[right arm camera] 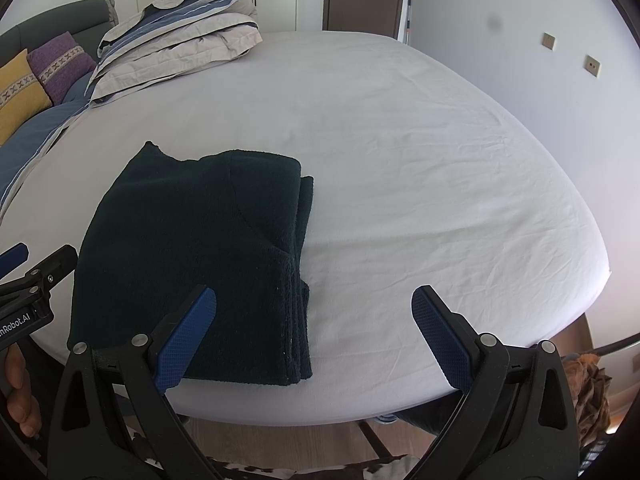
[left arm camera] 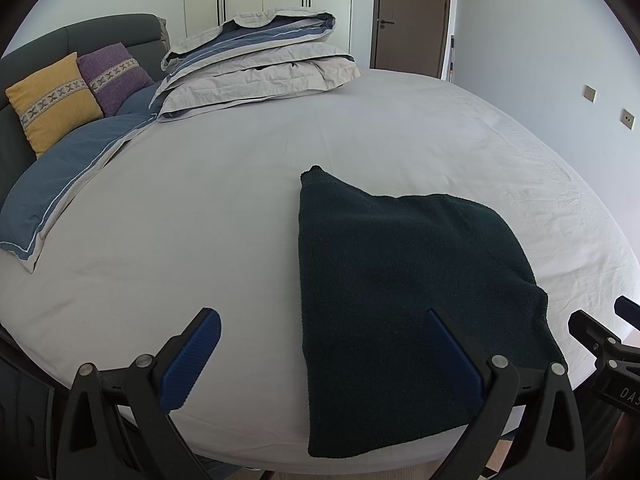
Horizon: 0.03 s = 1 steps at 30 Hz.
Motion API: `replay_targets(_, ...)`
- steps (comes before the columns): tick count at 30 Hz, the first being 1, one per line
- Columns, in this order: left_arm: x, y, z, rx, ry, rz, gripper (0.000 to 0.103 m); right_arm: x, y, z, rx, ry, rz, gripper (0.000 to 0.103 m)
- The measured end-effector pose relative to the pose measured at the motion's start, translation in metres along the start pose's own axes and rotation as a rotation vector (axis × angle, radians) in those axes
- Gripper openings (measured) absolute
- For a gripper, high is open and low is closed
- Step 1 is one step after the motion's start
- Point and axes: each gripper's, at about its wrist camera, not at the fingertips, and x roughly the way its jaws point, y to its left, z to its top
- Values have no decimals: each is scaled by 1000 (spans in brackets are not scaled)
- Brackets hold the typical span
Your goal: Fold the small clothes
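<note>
Both grippers, left gripper point(left arm camera: 324, 354) and right gripper point(right arm camera: 314, 334), with fingers spread wide, holding nothing. Dark green garment point(right arm camera: 192, 256) folded flat near front edge of white bed point(right arm camera: 400, 160).

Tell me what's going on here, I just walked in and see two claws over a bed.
A person is folding small clothes with a handheld claw in each hand. A dark green garment lies folded in layers near the front edge of the bed. The left claw and the right claw are both open and hold nothing, poised above the bed's near edge. At the far end sit a folded duvet and two cushions.
</note>
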Motion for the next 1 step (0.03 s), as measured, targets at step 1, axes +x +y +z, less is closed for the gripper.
replay_targets(1,0,0,0,0,0,0,103,0,0,0,1,0,0,100)
